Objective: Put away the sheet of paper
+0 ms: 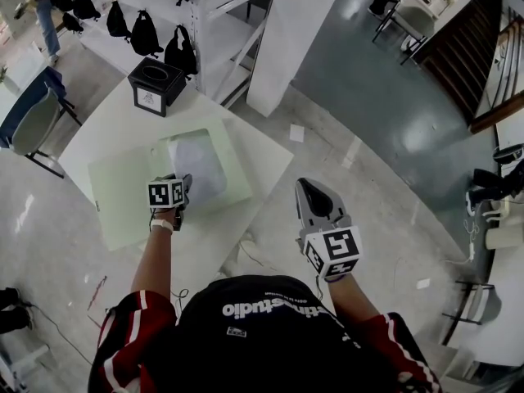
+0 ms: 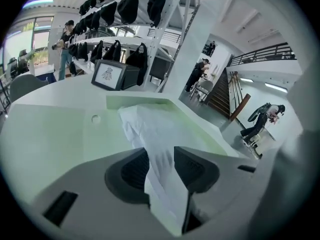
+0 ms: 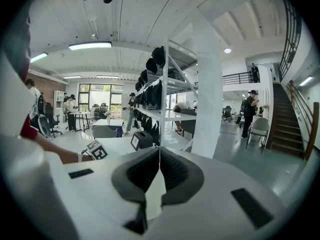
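Observer: Progress on the sheet of paper [image 1: 199, 169]?

Recorder: Mostly in. It lies on the 3 o'clock half of the green folder [image 1: 123, 191], which sits open on the tabletop [image 1: 106, 129]. Closing the folder remains, I judge.

Observer: Fingers?

Recorder: Left gripper [image 2: 161, 164]: fingers apart, the sheet's near edge between them, unpinched. Right gripper [image 3: 159, 171]: fingers together, empty, at the folder's 4 o'clock. The sheet is white, thin and buckled.
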`<state>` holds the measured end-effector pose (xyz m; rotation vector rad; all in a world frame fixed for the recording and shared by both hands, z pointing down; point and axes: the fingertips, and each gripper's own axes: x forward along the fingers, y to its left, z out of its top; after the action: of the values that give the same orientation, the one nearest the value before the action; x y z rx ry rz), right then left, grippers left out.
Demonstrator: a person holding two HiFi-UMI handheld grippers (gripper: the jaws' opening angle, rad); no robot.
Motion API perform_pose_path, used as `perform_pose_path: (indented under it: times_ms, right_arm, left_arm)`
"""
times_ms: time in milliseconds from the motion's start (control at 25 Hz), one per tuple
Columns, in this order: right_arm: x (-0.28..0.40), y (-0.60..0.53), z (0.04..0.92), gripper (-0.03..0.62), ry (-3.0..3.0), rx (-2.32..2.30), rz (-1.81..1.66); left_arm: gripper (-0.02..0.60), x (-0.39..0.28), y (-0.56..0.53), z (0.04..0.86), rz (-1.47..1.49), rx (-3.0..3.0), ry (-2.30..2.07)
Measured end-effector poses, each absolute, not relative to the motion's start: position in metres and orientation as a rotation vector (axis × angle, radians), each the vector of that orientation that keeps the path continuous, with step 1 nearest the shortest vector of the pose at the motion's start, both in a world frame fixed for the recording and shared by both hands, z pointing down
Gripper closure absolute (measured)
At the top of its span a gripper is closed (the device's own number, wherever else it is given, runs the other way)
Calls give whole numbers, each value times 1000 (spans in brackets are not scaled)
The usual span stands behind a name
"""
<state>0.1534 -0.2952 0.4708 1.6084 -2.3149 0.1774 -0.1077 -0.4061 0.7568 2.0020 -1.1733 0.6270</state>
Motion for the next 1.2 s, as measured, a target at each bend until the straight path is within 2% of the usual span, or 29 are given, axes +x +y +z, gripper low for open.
perform_pose_path:
  times_ms: [480,1200]
  right_arm:
    - [145,-292,466,588,-2337,1580,161]
    - [76,-285,449,588,-2461,1456,81]
  left_arm:
    - [436,-138,-396,747,553,1953,-1258]
    - [436,-190,-354,696,329,1963,-1362]
